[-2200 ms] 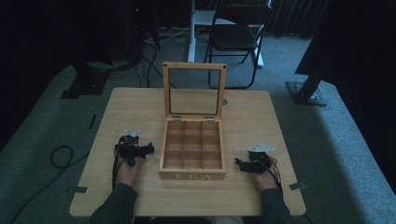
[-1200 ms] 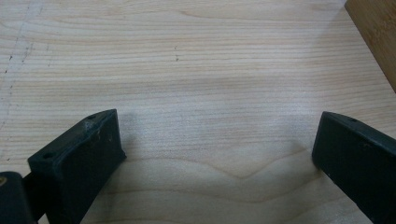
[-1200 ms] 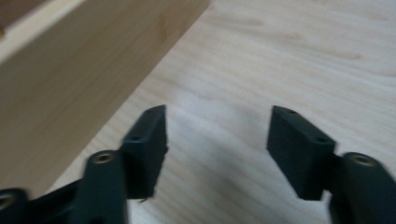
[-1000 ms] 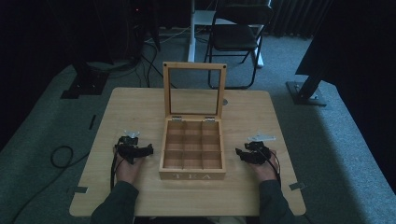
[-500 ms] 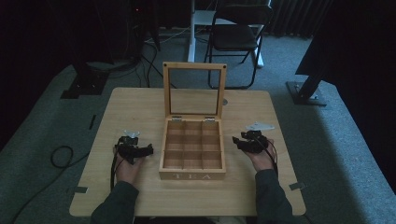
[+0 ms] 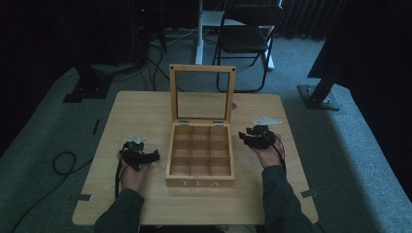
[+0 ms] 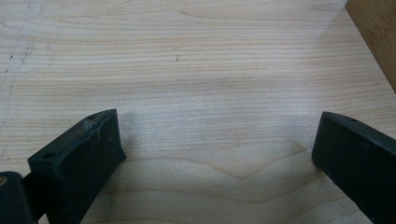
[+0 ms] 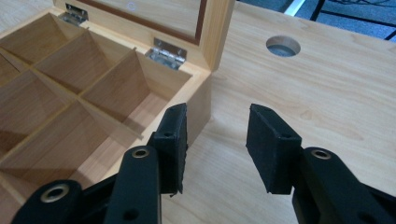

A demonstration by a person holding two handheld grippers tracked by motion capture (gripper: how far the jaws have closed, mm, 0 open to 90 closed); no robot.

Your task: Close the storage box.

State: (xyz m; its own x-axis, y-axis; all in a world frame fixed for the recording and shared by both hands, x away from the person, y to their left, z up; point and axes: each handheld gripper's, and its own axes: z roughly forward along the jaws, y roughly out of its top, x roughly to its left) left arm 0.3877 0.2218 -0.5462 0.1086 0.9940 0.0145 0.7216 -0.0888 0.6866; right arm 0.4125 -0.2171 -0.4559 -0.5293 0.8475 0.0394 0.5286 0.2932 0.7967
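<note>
A pale bamboo tea box (image 6: 199, 156) with nine empty square compartments sits mid-table, its glass-paned lid (image 6: 202, 94) propped upright on two small metal hinges (image 8: 166, 49), leaving the rear corners open to approach. The right gripper (image 6: 244, 137) hangs just beside the box's right wall near the hinge end, jaws narrowed, having just been closing, with nothing between them. The left gripper (image 6: 153, 156) rests spread wide and empty on the light wooden table (image 6: 138, 111), left of the box.

A folding chair (image 6: 248, 36) stands beyond the wooden table (image 6: 141, 114), cables (image 6: 63, 162) on carpet.
</note>
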